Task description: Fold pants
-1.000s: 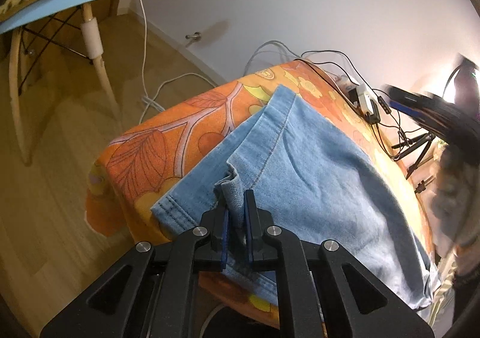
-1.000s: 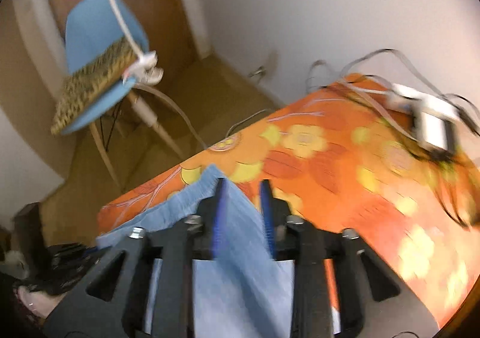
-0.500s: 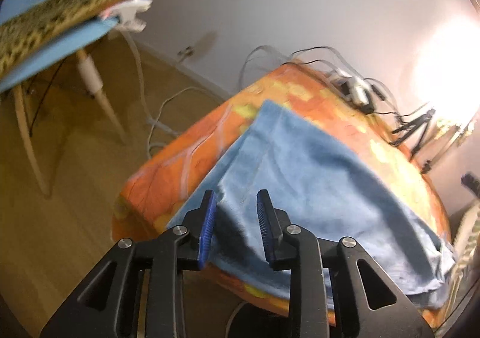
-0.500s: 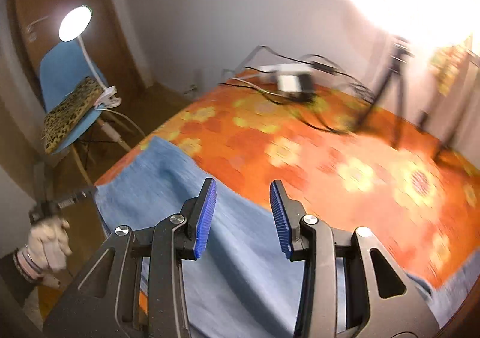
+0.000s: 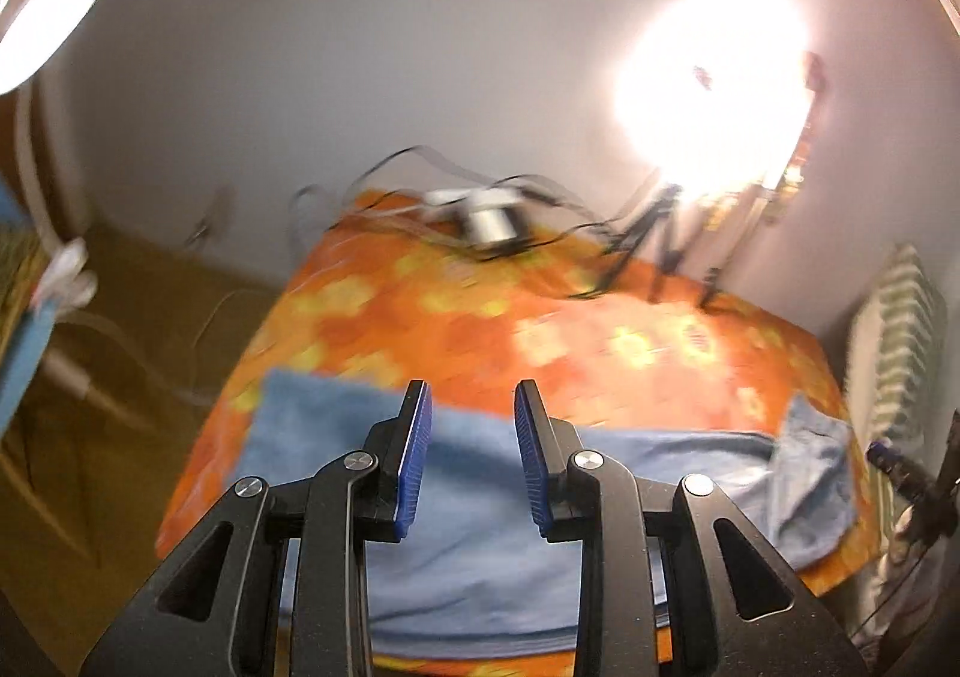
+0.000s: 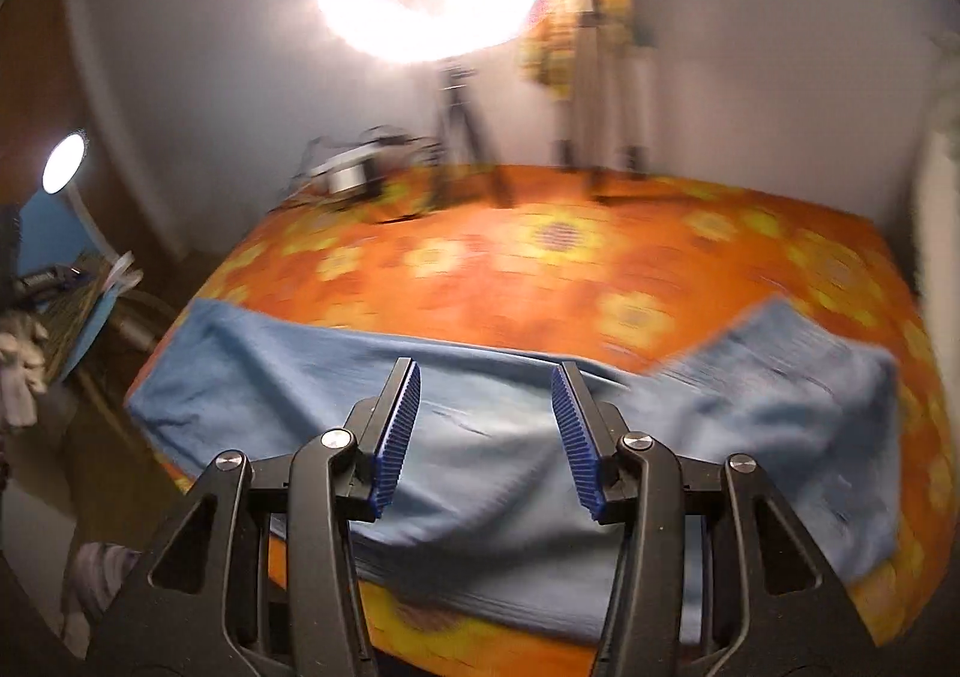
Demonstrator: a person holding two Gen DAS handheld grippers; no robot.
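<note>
Pants (image 6: 492, 437): soft, limp denim on the table (image 6: 540, 269); grip at hem corners; left claw (image 5: 471, 458) and right claw (image 6: 486, 434) apart, empty

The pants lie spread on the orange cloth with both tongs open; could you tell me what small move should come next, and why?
Probably lower the right tongs onto the right end of the pants, since that end lies rumpled and both tongs hang open, gripping nothing.

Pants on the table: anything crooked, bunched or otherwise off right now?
Mostly flat. The pants lie along the near edge of the orange tablecloth, but their right end kinks away from the edge and looks rumpled. Both the left gripper and right gripper are open, holding nothing.
</note>
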